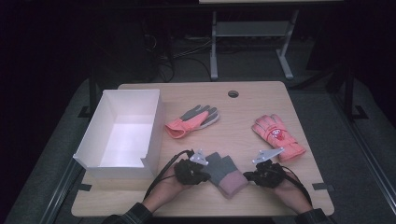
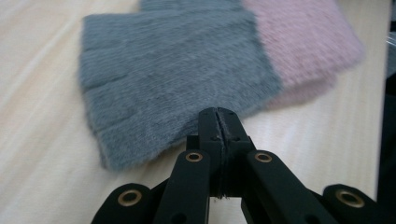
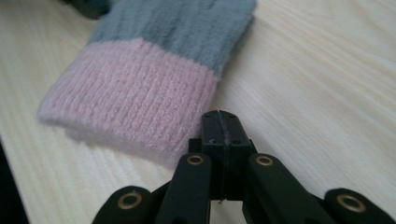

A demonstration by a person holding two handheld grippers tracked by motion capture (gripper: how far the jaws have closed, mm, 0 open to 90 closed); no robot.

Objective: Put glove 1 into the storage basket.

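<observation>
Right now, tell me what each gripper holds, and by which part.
Left gripper: shut on the fuzzy grey-and-pink knit glove's grey fingertip edge. Right gripper: shut on its pink cuff edge.

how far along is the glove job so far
Done: nothing by the look of it; the white box holds no gloves. In hand: the left gripper is shut on the grey end of the grey-and-pink knit glove, the right gripper on its pink cuff. Left: the grey-fingered glove and the padded coral glove lie untouched.

Blk grippers [image 1: 192,171], brass rivets, plaid sleeve [image 1: 133,215]
</observation>
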